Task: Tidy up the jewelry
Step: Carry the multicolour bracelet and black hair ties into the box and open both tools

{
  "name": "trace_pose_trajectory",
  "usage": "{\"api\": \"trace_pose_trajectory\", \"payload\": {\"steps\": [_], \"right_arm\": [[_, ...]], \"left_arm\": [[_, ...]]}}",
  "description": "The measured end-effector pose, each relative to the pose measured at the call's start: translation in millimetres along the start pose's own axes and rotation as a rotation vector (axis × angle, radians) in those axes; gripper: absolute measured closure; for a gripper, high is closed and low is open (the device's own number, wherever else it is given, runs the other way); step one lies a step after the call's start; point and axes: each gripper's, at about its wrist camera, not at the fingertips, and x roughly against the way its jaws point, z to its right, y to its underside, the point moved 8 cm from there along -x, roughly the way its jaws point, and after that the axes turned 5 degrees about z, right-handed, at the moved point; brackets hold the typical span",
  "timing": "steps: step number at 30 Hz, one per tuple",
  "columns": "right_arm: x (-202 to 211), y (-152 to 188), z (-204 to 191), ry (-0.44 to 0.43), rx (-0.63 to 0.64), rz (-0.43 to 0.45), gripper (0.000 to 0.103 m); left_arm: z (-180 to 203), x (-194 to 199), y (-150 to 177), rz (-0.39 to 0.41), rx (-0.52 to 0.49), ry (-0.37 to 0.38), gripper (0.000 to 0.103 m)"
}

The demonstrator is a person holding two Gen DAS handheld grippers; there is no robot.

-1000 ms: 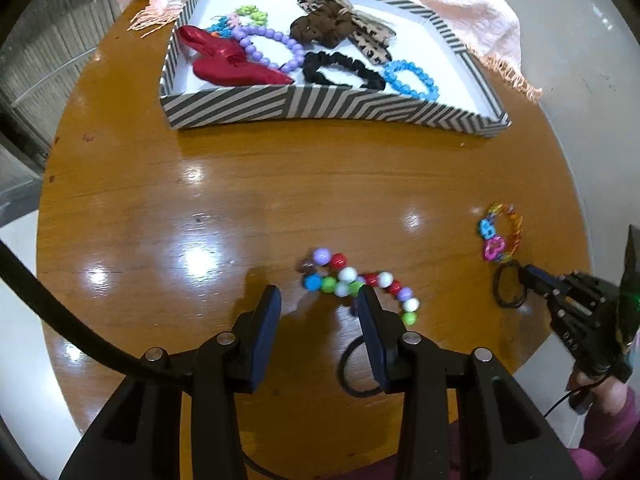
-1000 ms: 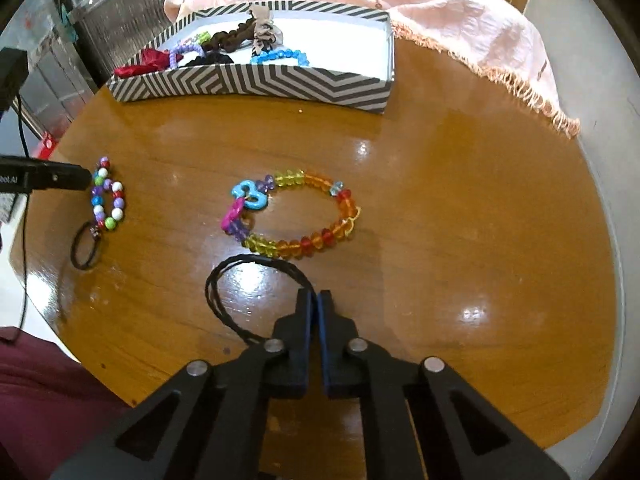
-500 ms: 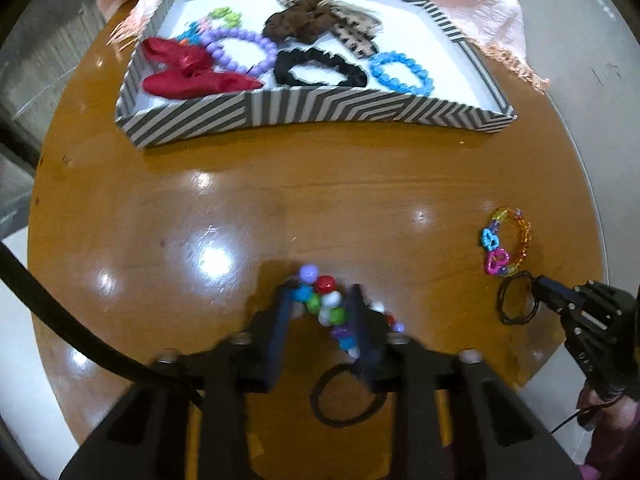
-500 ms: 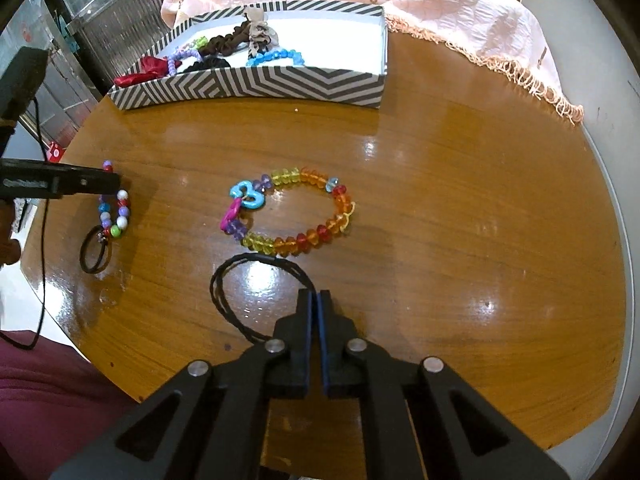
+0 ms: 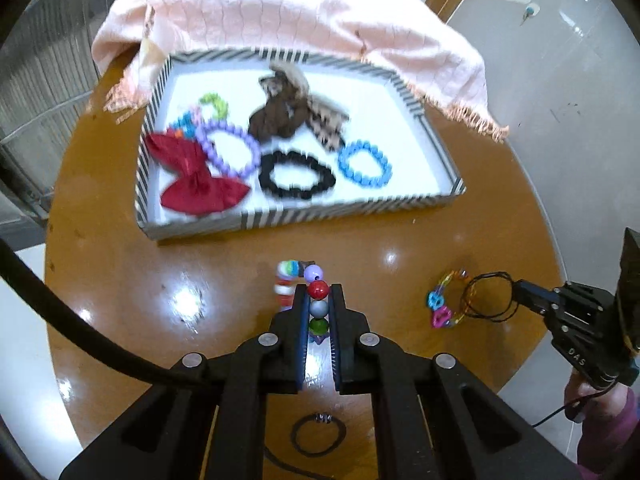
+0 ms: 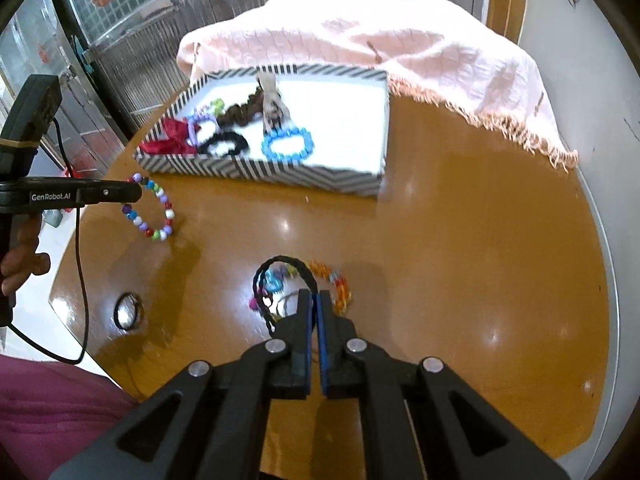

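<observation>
The right gripper (image 6: 319,300) pinches a black cord loop (image 6: 280,276) above an amber bracelet (image 6: 336,284). At left, the left gripper (image 6: 134,192) grips a multicoloured bead bracelet (image 6: 154,216) near the striped box (image 6: 280,170).

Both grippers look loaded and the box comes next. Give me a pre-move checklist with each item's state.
1. Left gripper shut on the multicolour bead bracelet: ok.
2. Right gripper shut on the black cord loop: ok.
3. Bracelet hanging off the table: ok.
4. Cord loop free of the amber bead bracelet: cannot tell, they overlap.
5. Bare floor in the striped box: ok, right part.
6. Table fully cleared: not ok, small black hair tie remains.
</observation>
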Motion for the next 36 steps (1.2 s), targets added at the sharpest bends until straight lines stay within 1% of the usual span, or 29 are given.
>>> {"api": "trace_pose_trajectory", "payload": {"steps": [7,11,16,20,26,31,36], "right_arm": [[-2.8,-33.4,0.3,-0.015,-0.01,0.053,0.101],[-5.5,-57.3,2.7,-0.018,-0.014,0.089,0.101],[-17.1,-79.5,7.1,-0.01,-0.005,0.099,0.101],[-30.8,-98.3,13.2,0.001,0.0,0.1,0.101],[-58.0,-121.7,23.9,0.007,-0.012,0.084,0.101],[-83.5,-137.6,31.5,-0.004,-0.028,0.065,0.101],[-107.8,-154.7,36.4,-0.024,-0.047,0.054,0.101]], "left_arm": [[-0.5,17.2,-30.0,0.062,-0.005,-0.006,0.101],[-0.2,18.8,-48.0,0.086,-0.019,-0.027,0.101],[0.0,18.6,-69.1,0.113,-0.034,-0.063,0.101],[2.9,11.5,-88.7,0.127,-0.042,-0.077,0.101],[4.4,-6.3,-115.0,0.129,-0.056,-0.101,0.101],[-9.3,-21.9,-138.9,0.131,-0.036,-0.143,0.101],[-32.5,-35.3,-164.6,0.137,-0.004,-0.198,0.101]]}}
